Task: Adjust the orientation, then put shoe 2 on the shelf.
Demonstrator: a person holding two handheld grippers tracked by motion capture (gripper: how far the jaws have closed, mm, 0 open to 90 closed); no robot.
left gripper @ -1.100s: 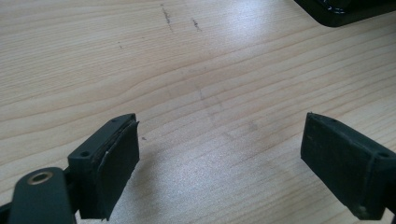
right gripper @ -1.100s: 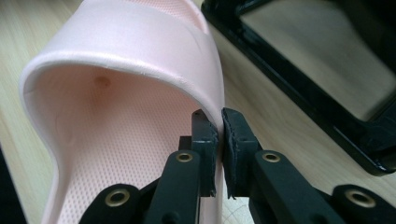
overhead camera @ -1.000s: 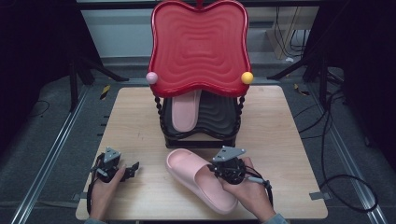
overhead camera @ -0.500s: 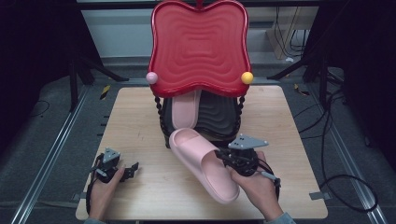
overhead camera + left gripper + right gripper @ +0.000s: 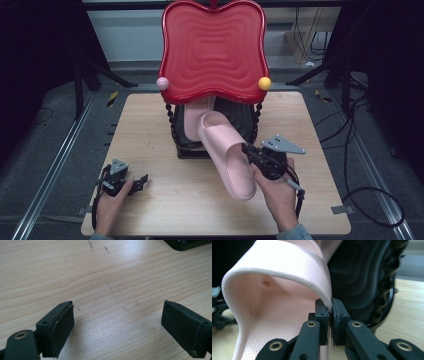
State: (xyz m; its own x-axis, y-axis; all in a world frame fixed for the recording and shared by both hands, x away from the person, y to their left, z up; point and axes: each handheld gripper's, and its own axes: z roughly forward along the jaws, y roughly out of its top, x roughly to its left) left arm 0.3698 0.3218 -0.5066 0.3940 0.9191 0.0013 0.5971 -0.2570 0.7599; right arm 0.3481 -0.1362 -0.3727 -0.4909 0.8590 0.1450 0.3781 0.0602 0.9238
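down at the near edge, the left gripper [image 5: 134,183] sits low over the wooden table [image 5: 150,130], held in the person's left hand [image 5: 111,200]; in the left gripper view its two black jaws stand wide apart with nothing but bare wood grain between them. over on the right, the right gripper [image 5: 248,151] is clamped hard: in the right gripper view its pads are pinched almost together on the side edge of a pink slide sandal [image 5: 274,285], right where the strap meets the sole. from the high view that pink slide sandal [image 5: 227,150] is off the table, tilted, heel end low towards the near edge and toe end pointing up and away, its toe right at the front of the two-tier shoe rack [image 5: 212,55]. the right hand [image 5: 277,195] grips the tool from below, grey plate on top. farther back, a second pink sandal [image 5: 192,120] lies on the rack's black lower shelf [image 5: 240,117], under the red wavy top shelf, just beside the lifted one's toe. a pink ball [image 5: 162,83] and an orange ball [image 5: 264,83] cap the rack's front posts.
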